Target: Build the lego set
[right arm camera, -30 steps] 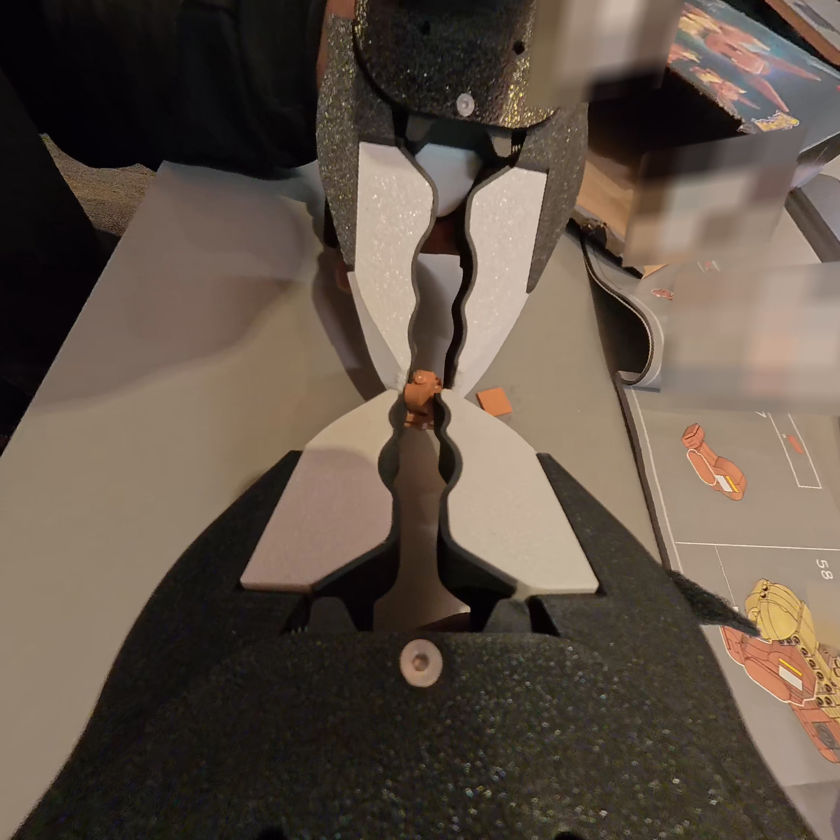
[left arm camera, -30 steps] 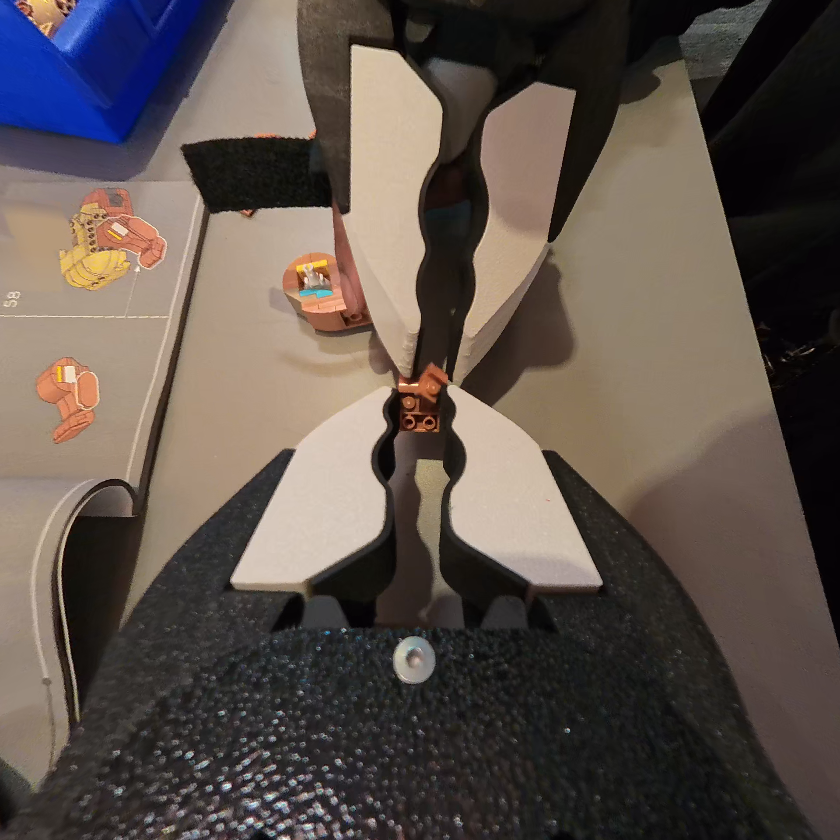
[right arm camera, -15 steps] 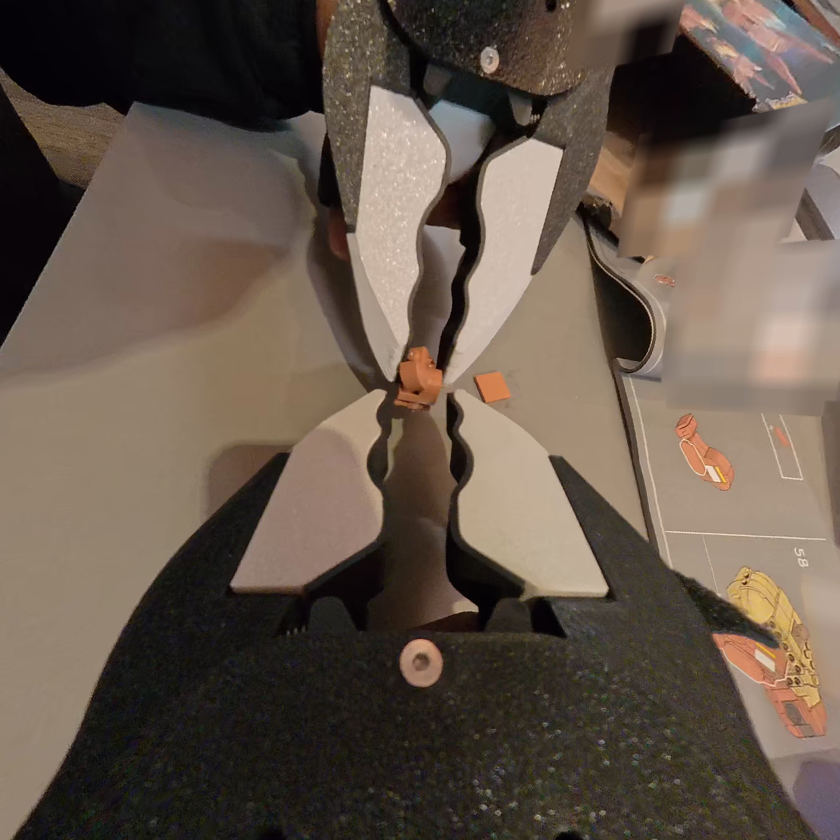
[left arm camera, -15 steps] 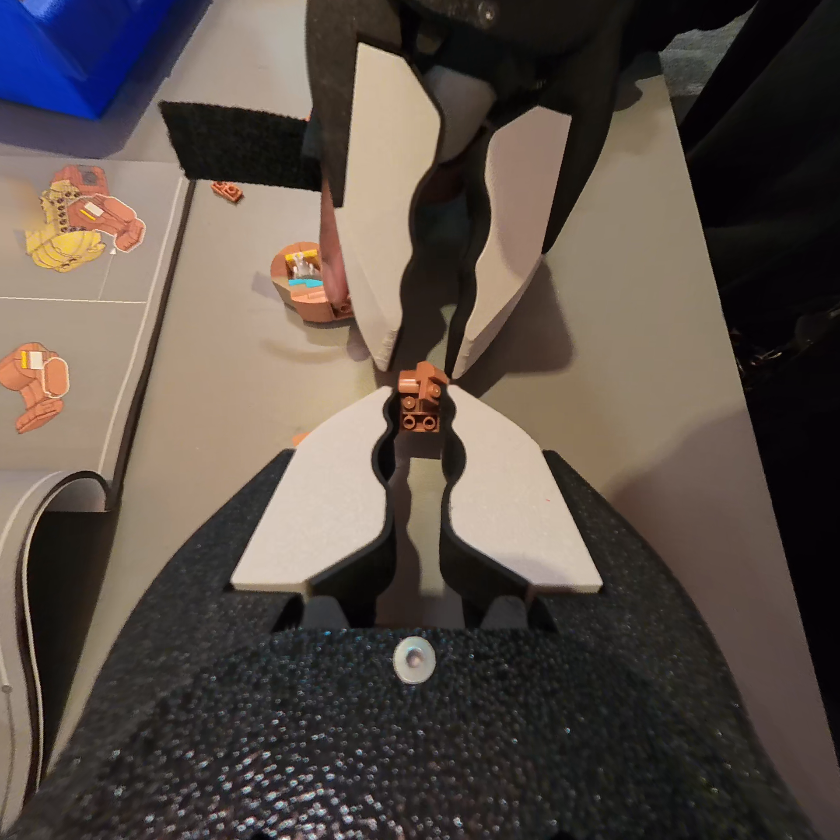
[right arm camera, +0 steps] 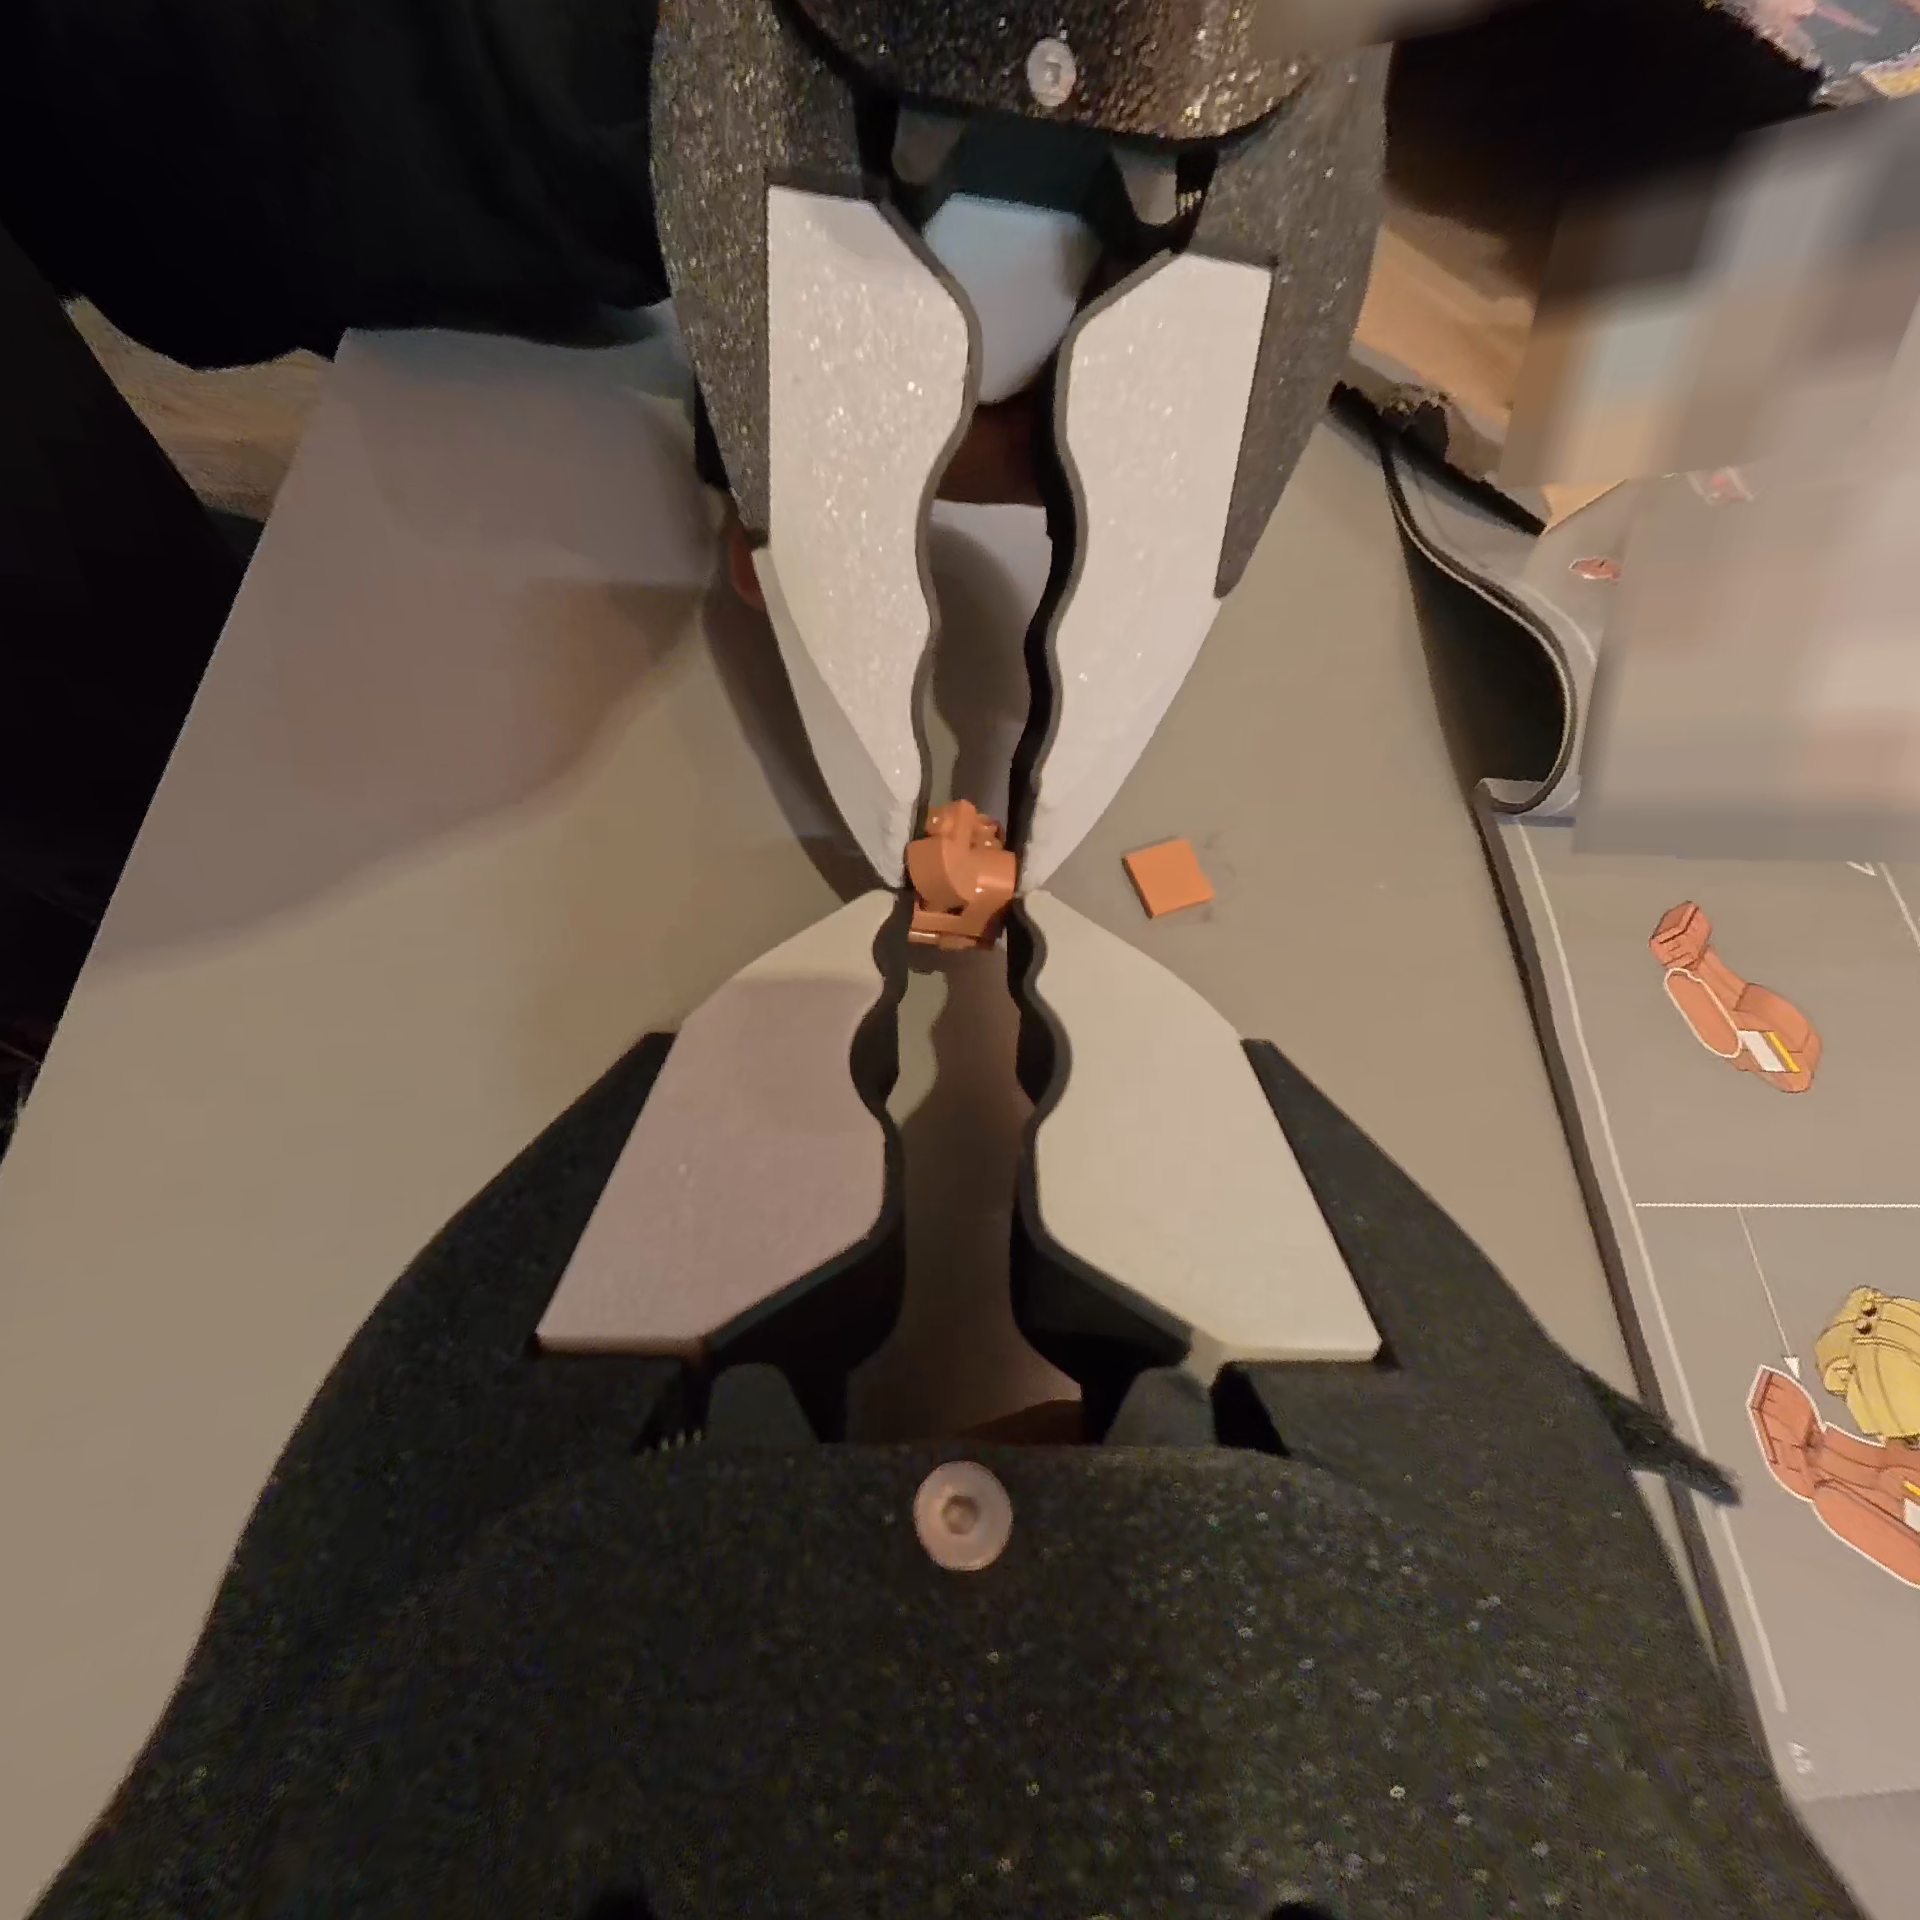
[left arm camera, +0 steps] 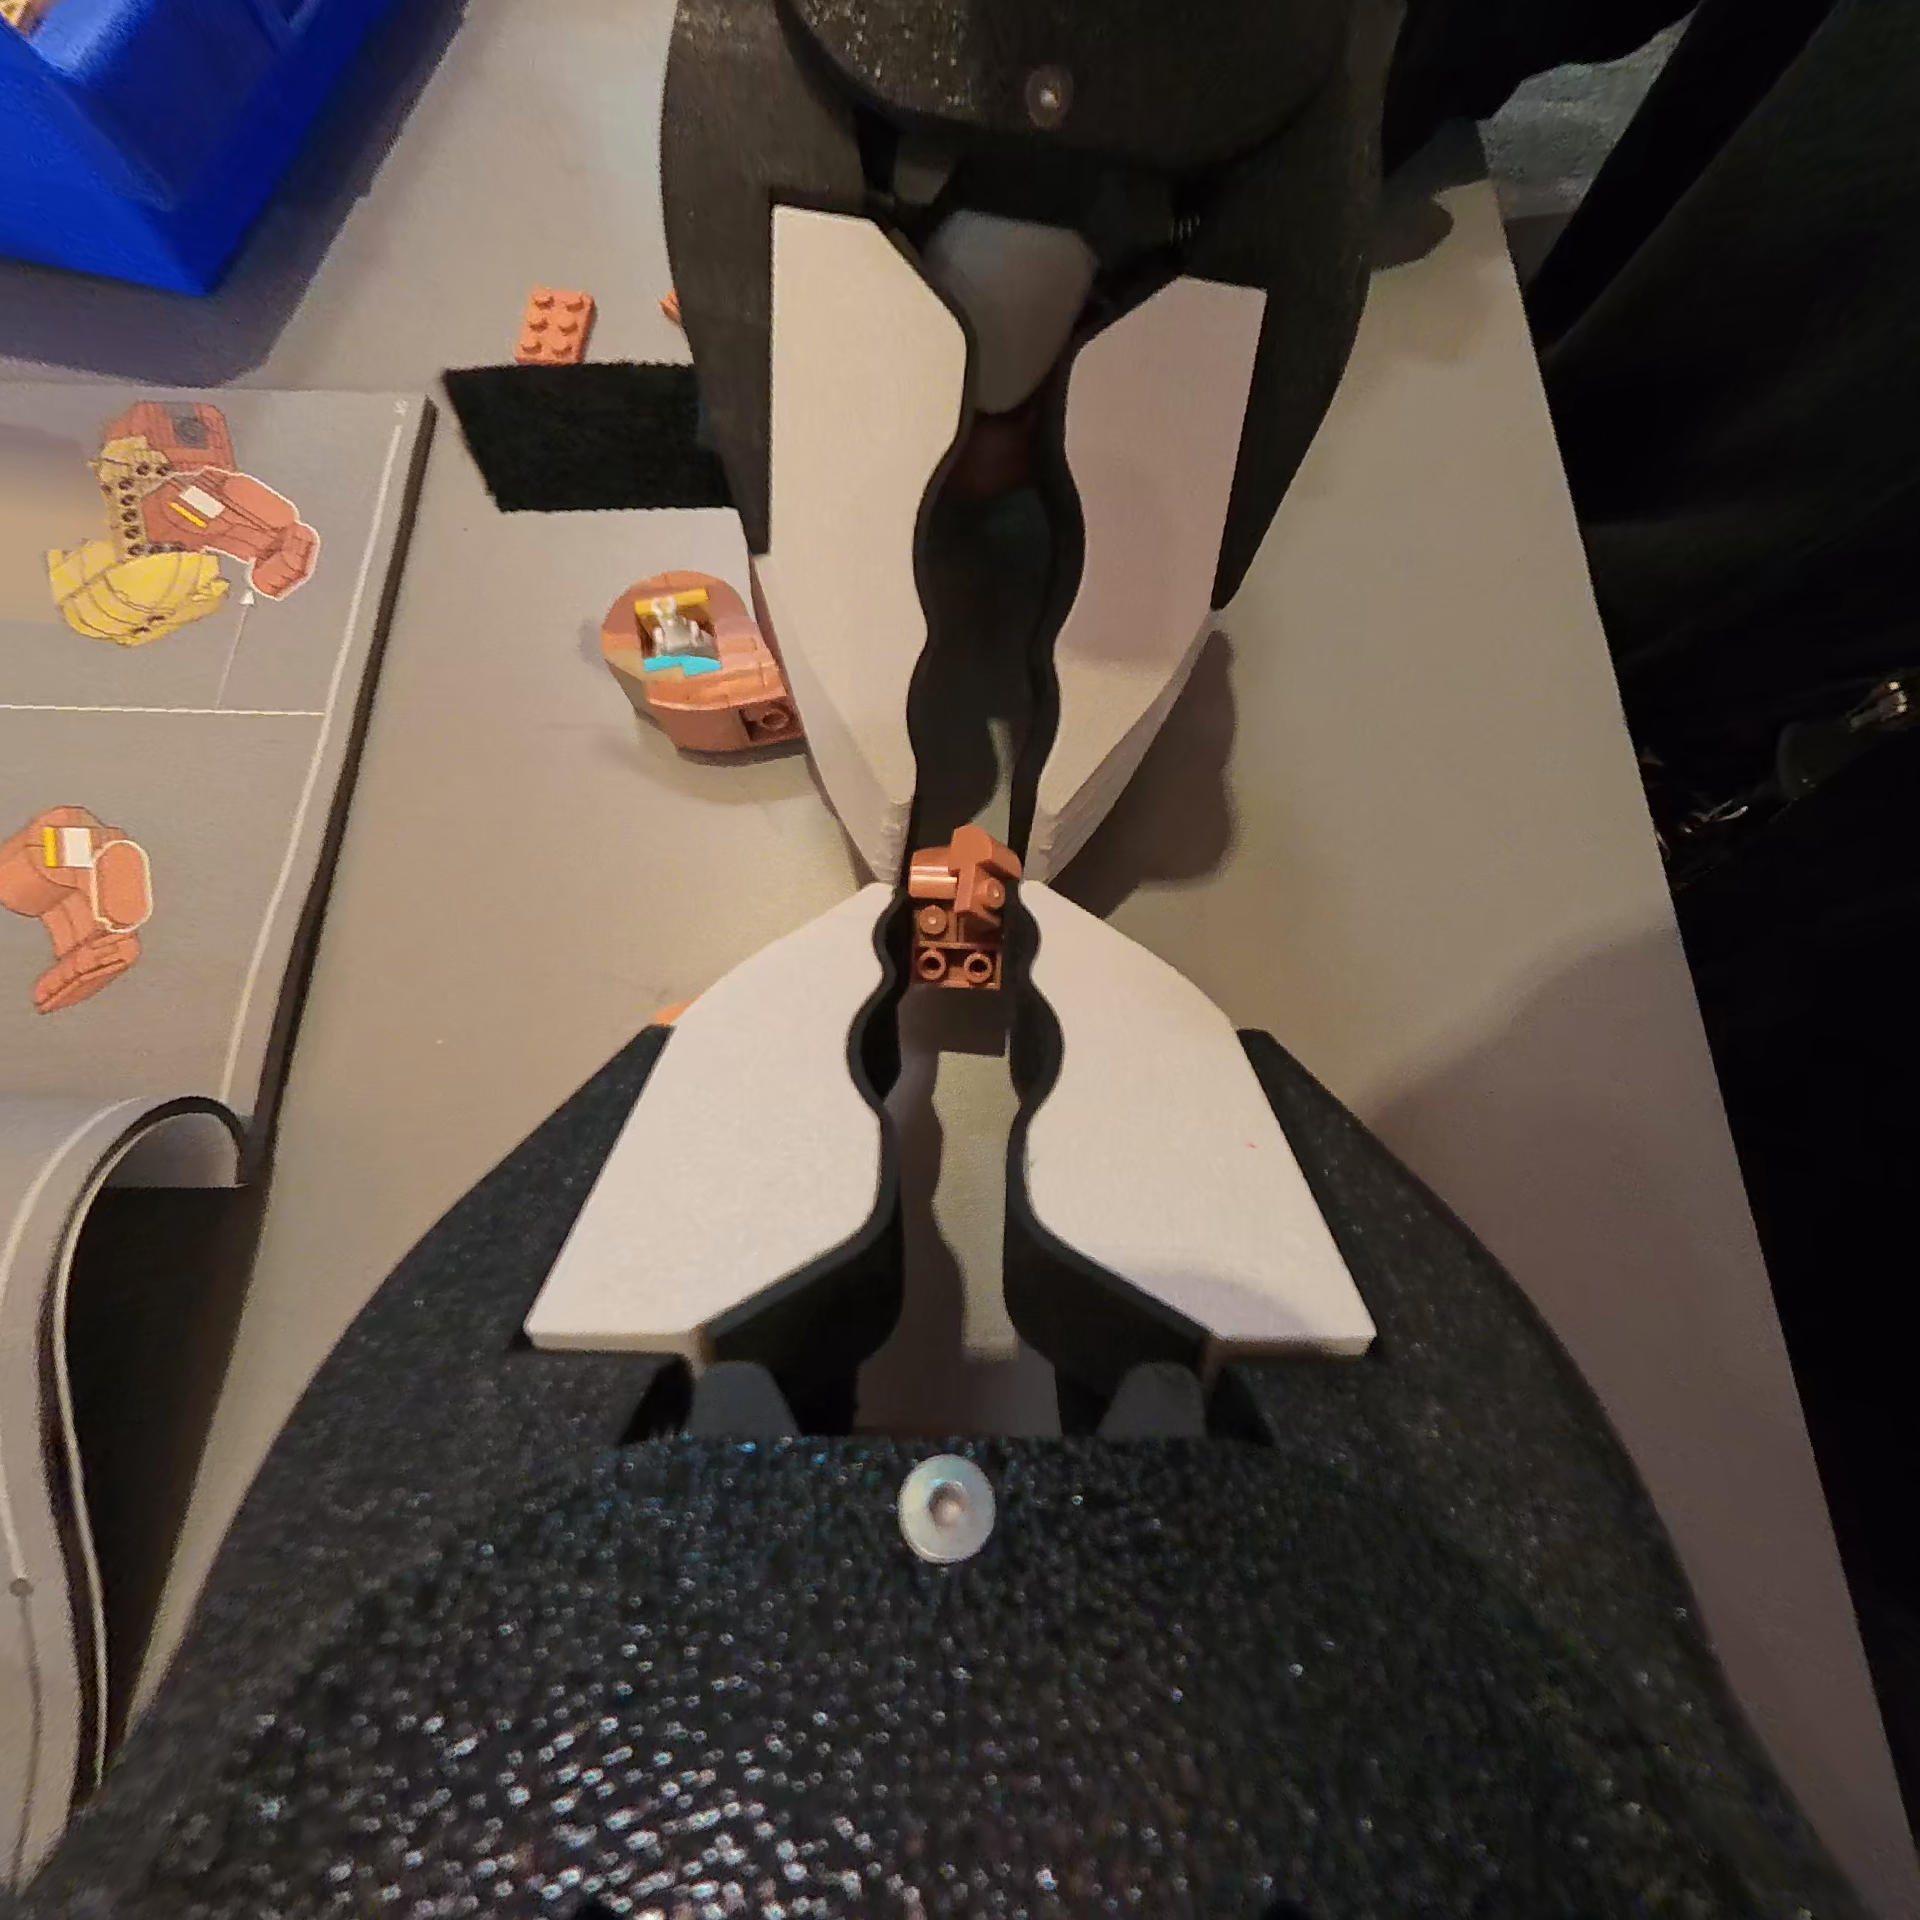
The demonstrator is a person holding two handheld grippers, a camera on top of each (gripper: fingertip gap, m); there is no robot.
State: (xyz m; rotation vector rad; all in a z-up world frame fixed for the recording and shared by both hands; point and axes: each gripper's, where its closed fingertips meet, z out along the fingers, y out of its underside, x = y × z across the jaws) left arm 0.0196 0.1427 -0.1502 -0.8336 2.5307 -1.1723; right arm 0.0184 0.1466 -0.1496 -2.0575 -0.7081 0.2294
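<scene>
My left gripper (left arm camera: 956,935) is shut on a small brown lego assembly (left arm camera: 958,920) and holds it above the grey table (left arm camera: 540,935). Its studs face the camera in the left wrist view. My right gripper (right arm camera: 951,920) meets it tip to tip from the other side. Its pads close on the far end of the same assembly (right arm camera: 956,883), by the small curved piece on top. In the left wrist view the right gripper (left arm camera: 966,847) comes down from the top and straddles the assembly's upper part.
A rounded brown sub-build with a teal part (left arm camera: 696,665) lies left of the grippers. A brown plate (left arm camera: 556,324), a blue bin (left arm camera: 125,125) and the instruction booklet (left arm camera: 156,727) are farther left. A flat brown tile (right arm camera: 1169,878) lies on the table. The table edge (left arm camera: 1621,831) runs along the right. The tips of both grippers are at nearly the same place.
The right gripper let go of the small piece it pressed on, opened and drew back a little. It has come in again and closed on the assembly. The left grasp stayed steady.
</scene>
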